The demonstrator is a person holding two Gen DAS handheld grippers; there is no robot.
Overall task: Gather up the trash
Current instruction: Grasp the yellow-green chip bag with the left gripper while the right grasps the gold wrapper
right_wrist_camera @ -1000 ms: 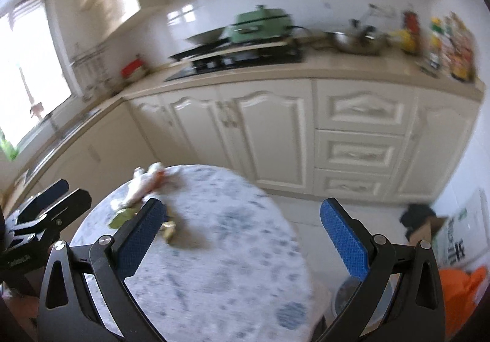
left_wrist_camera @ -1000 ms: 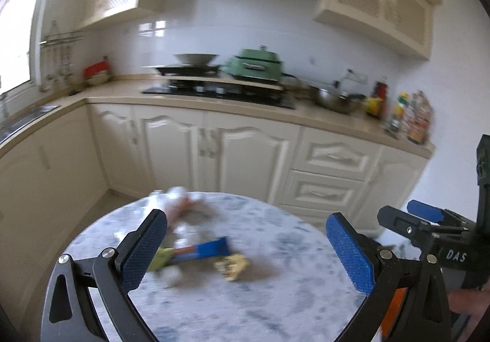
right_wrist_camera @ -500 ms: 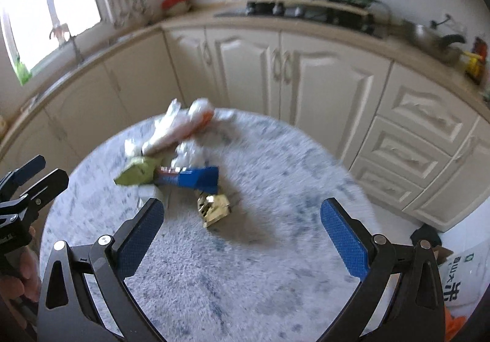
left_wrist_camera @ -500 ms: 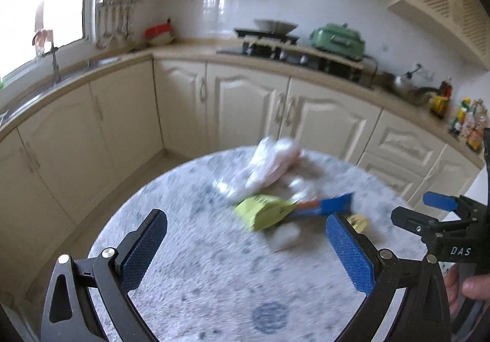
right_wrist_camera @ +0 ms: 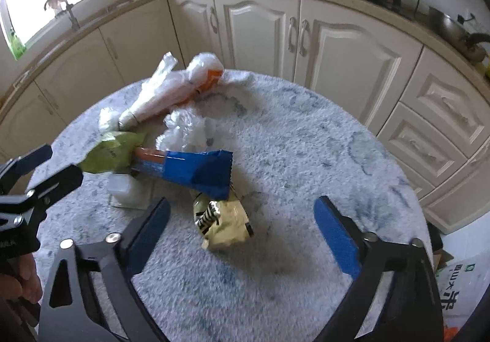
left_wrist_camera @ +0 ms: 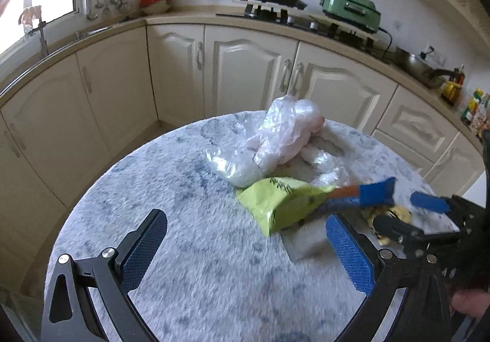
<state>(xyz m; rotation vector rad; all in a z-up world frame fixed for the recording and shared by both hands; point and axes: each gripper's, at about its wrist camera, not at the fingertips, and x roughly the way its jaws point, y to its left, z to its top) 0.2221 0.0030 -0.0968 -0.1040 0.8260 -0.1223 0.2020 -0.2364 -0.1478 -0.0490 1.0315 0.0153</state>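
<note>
In a cream-cupboard kitchen, our round table [right_wrist_camera: 306, 139] with its fuzzy blue-grey cover carries a litter pile. The crumpled gold foil wrapper [right_wrist_camera: 225, 224] lies just beside the blue-and-orange snack wrapper [right_wrist_camera: 196, 170]. Our right gripper [right_wrist_camera: 242, 234] and left gripper [left_wrist_camera: 245, 250] hover with jaws spread wide and empty; we judge the foil light, crushable and slippery, best pinched across its bunched middle.

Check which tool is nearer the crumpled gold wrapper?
Right. The right tool hangs open just short of the gold wrapper, which sits between its fingers. The left tool is off to the wrapper's left, past the green packet.
</note>
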